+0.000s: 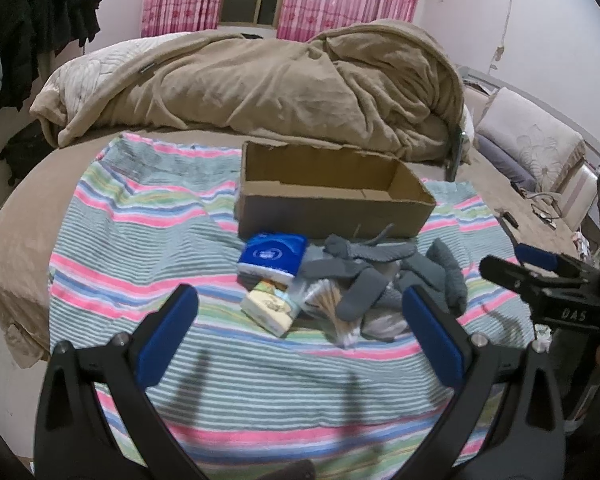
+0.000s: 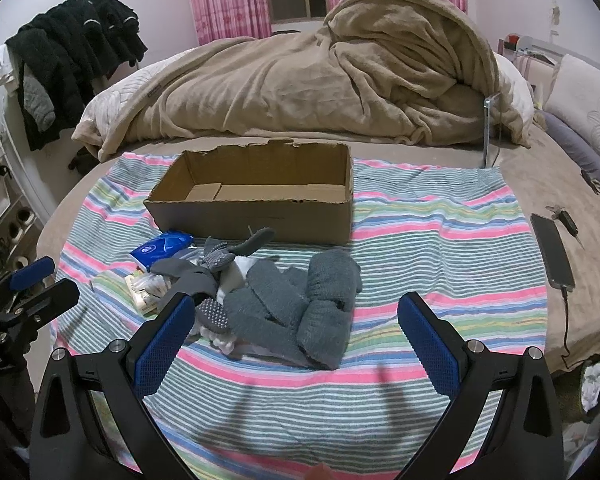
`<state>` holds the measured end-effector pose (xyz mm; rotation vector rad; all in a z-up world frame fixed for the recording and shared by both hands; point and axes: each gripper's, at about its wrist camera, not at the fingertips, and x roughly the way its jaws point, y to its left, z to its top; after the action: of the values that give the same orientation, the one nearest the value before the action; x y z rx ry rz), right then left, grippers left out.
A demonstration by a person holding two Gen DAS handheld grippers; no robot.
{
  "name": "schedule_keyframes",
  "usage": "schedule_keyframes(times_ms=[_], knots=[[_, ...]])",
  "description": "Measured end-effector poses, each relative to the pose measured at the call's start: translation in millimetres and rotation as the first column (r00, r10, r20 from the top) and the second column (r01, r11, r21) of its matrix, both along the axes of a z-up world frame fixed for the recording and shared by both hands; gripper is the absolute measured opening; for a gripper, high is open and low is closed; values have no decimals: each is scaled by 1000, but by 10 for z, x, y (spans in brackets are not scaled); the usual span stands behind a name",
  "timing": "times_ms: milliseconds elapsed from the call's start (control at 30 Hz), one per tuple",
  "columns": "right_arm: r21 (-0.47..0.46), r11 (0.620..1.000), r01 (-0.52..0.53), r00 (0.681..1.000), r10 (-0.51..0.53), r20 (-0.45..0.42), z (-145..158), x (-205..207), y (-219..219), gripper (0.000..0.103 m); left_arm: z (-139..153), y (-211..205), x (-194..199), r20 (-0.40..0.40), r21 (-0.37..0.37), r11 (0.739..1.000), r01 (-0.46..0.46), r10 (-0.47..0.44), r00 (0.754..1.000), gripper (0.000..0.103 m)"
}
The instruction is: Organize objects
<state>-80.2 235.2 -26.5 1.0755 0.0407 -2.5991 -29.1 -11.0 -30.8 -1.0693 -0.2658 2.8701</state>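
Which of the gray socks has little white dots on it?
The thin dark sock beside the right gripper's left finger has the white grip dots. The thick fuzzy socks next to it are plain gray, without dots.

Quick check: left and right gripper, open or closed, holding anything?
Left gripper: open, holding nothing.
Right gripper: open, holding nothing.

Grey socks [image 1: 384,276] hide part of the cotton swab packet [image 1: 332,304] (label blurred) and white cloth beneath.
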Motion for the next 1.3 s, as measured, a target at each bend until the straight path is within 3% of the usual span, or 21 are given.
schedule_keyframes(times_ms=[500,733,833,900,1000,1133,1300], knots=[[11,1000,20,995,-21,101,-428,-375,41,100,-572,-78,-387,131,-68,998,9,0,991,102],[-3,1000,21,987,-20,161,-654,-521,97,86,-804,-51,-580,166,-109,993,52,-34,985,102],[-24,1000,11,986,-7,169,-695,-539,110,84,-920,-44,-684,217,-131,990,55,-25,976,89],[-39,999,-1,985,8,173,-707,-554,112,80,-926,-33,-700,214,-135,989,62,-32,976,89],[-84,996,-16,982,32,185,-724,-567,145,72,-969,-9,-737,231,-152,985,79,-42,972,80],[-153,988,-37,975,69,211,-752,-579,186,57,-986,47,-714,228,-172,979,106,-65,972,59],[-200,978,-56,971,100,216,-713,-541,216,50,-953,19,-668,205,-161,982,103,-69,976,54]])
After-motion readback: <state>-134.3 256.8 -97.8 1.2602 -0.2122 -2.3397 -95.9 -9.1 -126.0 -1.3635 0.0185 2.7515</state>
